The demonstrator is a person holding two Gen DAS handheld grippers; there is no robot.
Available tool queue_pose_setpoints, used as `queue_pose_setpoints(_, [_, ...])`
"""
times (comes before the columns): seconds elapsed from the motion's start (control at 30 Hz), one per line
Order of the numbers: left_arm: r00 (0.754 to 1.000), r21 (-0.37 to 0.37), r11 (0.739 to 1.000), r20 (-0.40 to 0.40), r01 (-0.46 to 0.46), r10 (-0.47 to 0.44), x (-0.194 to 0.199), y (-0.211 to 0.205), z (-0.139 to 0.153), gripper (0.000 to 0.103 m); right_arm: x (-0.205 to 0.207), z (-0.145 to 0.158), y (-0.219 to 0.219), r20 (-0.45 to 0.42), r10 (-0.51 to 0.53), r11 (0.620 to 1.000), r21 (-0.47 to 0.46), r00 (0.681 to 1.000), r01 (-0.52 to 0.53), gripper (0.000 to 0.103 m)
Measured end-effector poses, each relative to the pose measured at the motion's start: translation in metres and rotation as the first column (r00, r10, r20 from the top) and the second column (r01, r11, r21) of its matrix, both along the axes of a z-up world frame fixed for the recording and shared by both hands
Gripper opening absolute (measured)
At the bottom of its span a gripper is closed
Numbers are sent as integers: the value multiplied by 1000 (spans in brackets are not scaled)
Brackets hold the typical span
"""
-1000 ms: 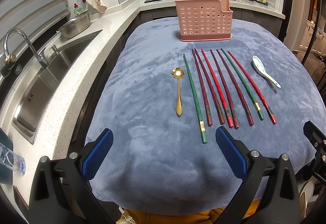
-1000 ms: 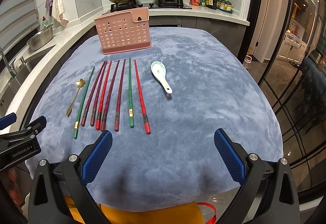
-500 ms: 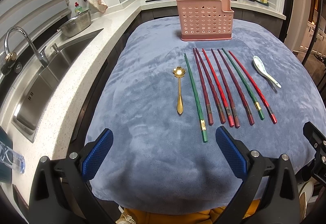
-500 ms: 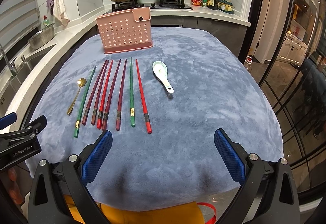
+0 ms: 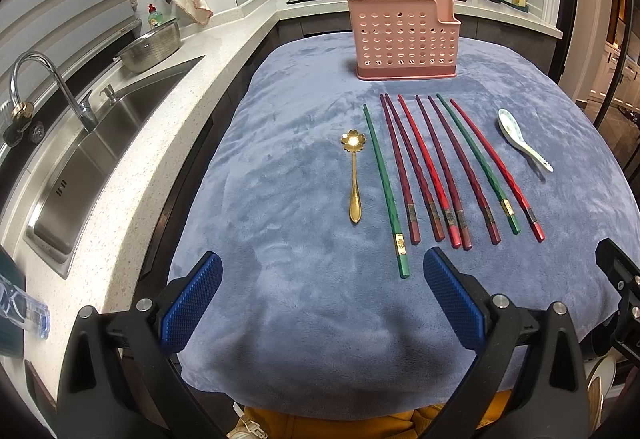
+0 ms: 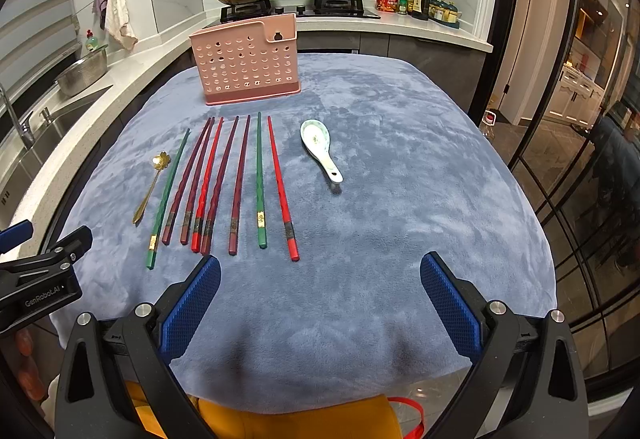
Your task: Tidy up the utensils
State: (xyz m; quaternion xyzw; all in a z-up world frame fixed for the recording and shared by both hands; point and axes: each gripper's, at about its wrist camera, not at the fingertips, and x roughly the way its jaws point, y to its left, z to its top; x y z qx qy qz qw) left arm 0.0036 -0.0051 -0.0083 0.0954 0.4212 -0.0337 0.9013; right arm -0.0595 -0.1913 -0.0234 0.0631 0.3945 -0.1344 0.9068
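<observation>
Bench [image 5: 288, 279]: covered by a grey-blue cloth, so the utensils lie flat and do not slide.
Pink holder [image 5: 404, 35]: upright near the far edge, probably the place for all utensils.
Chopsticks [image 5: 436, 171]: eight in a row at the middle, thick ends toward the near edge, easy to pinch.
White spoon [image 6: 320, 149]: apart, toward the right edge.
Gold spoon [image 5: 354, 175]: left of the row.
Left gripper [image 5: 322, 303]: fingers apart, empty, above the near edge.
Right gripper [image 6: 320, 305]: fingers apart, empty, also above the near edge.
</observation>
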Motion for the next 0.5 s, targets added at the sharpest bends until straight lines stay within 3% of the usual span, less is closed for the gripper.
queue_pose_setpoints(0.5, [1000, -12, 1000, -27, -7, 7, 3, 9, -2, 96, 2, -3, 1, -4, 2, 1000, 16, 1000, -2, 96])
